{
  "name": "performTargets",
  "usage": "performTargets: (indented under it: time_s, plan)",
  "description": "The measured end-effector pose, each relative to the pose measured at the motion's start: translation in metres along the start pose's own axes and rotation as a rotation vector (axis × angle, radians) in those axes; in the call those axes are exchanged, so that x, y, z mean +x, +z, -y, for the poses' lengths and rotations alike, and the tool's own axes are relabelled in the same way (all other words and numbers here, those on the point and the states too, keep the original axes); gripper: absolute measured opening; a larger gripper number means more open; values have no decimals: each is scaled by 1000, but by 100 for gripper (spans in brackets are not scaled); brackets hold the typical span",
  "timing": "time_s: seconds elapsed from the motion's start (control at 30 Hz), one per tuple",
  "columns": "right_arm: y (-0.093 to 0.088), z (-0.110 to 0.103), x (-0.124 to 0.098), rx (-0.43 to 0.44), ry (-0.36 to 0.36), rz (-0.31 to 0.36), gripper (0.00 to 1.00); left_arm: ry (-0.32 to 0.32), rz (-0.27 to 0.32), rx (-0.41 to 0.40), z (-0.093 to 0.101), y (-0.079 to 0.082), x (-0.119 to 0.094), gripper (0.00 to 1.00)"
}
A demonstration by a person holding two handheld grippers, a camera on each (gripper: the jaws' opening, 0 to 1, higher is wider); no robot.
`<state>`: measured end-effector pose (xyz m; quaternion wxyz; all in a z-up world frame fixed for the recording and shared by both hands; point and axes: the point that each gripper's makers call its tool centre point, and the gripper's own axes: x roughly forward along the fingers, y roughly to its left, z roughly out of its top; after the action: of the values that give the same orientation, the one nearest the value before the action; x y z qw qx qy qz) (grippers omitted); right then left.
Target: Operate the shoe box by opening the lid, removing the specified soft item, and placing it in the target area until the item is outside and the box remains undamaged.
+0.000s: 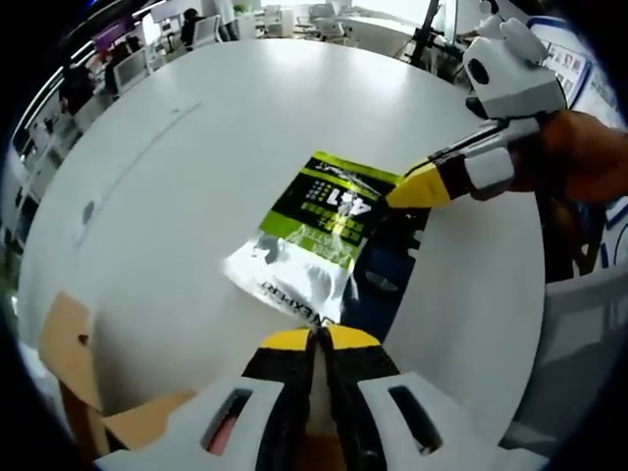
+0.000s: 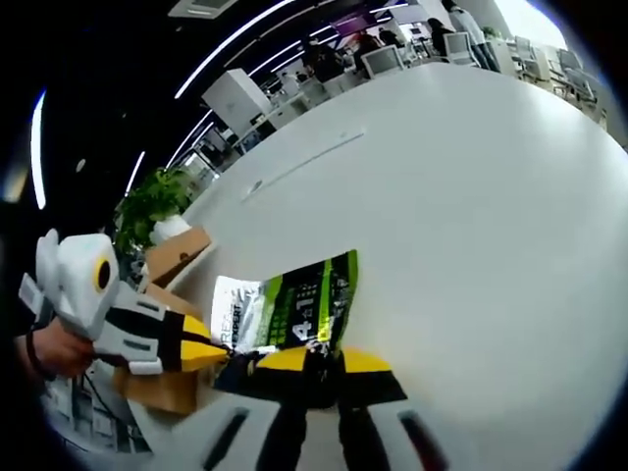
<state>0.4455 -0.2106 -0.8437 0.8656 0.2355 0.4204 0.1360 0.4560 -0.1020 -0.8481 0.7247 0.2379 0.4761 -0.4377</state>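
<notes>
The soft item is a crinkly plastic bag [image 1: 314, 235], green, black and silver with white print, stretched just over the white round table [image 1: 186, 137]. My left gripper [image 1: 314, 339] is shut on its near silver edge. My right gripper [image 1: 417, 188] enters from the right and pinches the green end. In the right gripper view the bag [image 2: 294, 304] runs from my right gripper [image 2: 316, 360], shut on it, to the left gripper [image 2: 211, 355] at lower left. The brown shoe box [image 1: 69, 339] lies at the table's near left edge, flaps open; the box [image 2: 175, 253] also shows behind the left gripper.
The white table [image 2: 471, 196] spreads wide beyond the bag. A hand [image 1: 579, 147] holds the right gripper. A potted plant [image 2: 147, 206] stands past the table edge, with office desks and chairs [image 1: 128, 64] farther back.
</notes>
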Motion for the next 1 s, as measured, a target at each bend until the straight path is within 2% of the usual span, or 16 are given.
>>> performTargets:
  time_s: [0.23,0.33,0.57,1.0]
  plan:
    - [0,1,-5,0,-7,2,8,19,0,15,-1,0,-5,4]
    - [1,2,-6,-4,-11,3,12,12,1,11,1,0,-7,5]
    - [2,2,-10,-13,-24,4,16,17,30,-16,2,4,-17,5]
    - [2,-3,-24,-15,-34,17,22,-21,243,-125,3,31,-52,10]
